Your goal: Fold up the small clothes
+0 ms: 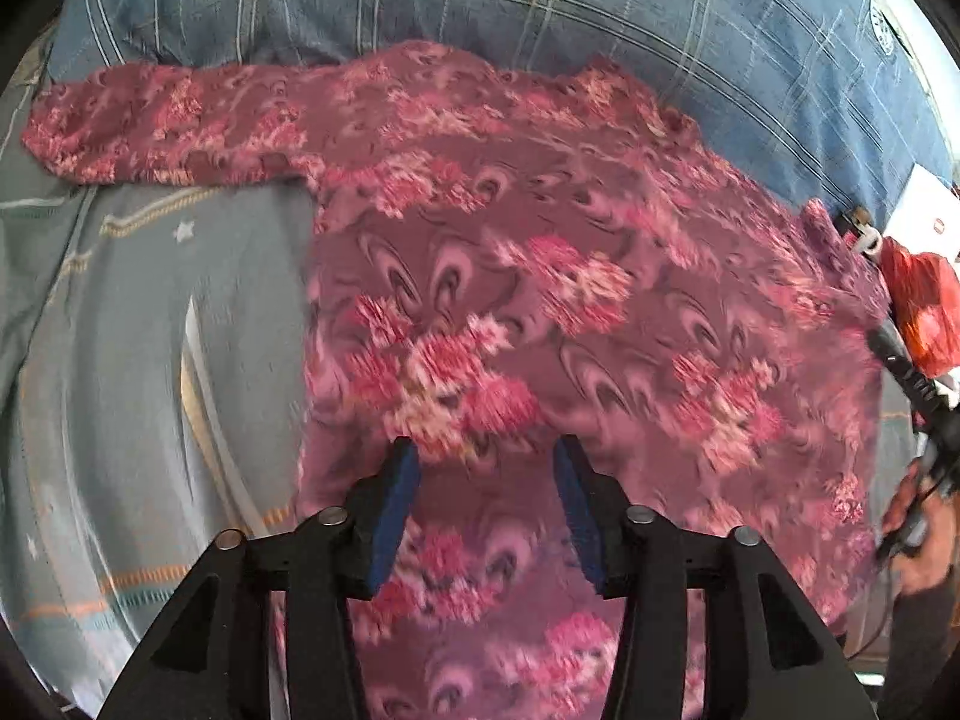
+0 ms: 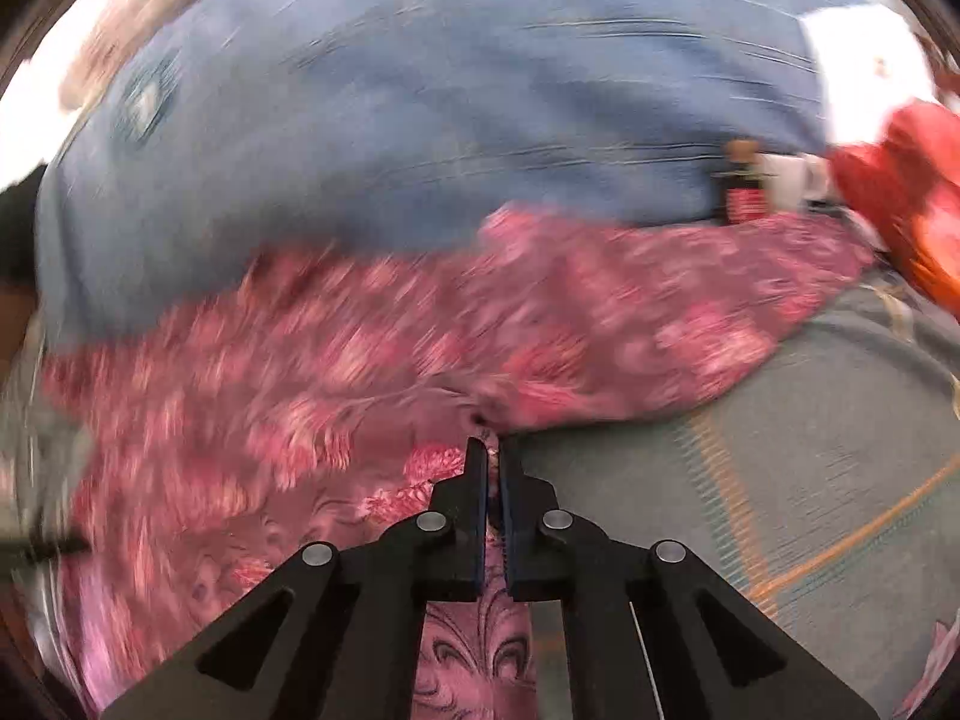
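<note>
On the bed, our right gripper (image 2: 493, 450) pinches the soft, light shirt (image 1: 540, 276) at its armpit; left gripper (image 1: 486, 462) hovers wide.

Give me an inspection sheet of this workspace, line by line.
Surface: grey patterned sheet, with a blue plaid cloth behind.
Job's things: pink floral top spread flat, one sleeve stretched out sideways.
Clutter: red bag, white box, small bottle.
Grippers: left gripper open above the top; right gripper shut on the top's edge.
Cables: black cable by the red bag.
Surroundings: blurred; nothing seen clearly.
</note>
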`<action>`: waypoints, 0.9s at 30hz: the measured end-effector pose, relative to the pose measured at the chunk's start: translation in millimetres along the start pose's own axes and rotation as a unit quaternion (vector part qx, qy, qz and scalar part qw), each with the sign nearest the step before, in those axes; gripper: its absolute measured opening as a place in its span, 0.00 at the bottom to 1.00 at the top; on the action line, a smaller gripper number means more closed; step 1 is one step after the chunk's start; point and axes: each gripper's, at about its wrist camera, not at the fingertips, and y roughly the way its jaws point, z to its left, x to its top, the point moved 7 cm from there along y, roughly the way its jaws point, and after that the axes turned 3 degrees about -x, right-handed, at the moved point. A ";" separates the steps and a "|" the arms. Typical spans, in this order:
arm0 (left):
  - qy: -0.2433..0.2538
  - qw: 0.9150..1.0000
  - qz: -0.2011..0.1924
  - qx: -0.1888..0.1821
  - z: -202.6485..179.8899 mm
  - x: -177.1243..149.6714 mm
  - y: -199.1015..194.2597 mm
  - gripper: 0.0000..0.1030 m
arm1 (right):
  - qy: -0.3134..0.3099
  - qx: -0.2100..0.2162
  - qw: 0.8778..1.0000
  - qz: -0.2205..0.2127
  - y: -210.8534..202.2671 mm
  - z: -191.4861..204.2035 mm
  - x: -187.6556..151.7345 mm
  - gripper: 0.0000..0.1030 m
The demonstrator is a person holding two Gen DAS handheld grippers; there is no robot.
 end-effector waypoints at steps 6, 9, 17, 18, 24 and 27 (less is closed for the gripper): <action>0.033 0.999 -0.017 0.012 -5.3 -1.9 7.8 0.51 | 0.026 0.038 0.997 0.054 13.6 -18.1 -6.0 0.11; 0.039 0.999 -0.018 -0.016 -12.2 -2.2 0.8 0.51 | 0.125 0.035 0.992 0.007 -4.4 -80.3 15.8 0.32; 0.034 0.998 -0.036 -0.025 -13.5 6.6 7.5 0.53 | 0.313 -0.094 0.944 -0.050 -2.6 -267.6 67.4 0.40; 0.037 0.998 -0.039 -0.023 -14.1 7.8 8.8 0.54 | 0.310 -0.100 0.944 -0.048 6.7 -273.4 75.7 0.40; 0.024 0.998 -0.044 -0.024 -13.9 14.9 15.5 0.56 | 0.290 -0.134 0.947 -0.027 65.8 -278.8 107.0 0.48; 0.018 0.998 -0.047 -0.029 -14.6 21.0 16.6 0.56 | 0.265 -0.149 0.952 -0.036 79.8 -272.8 117.2 0.59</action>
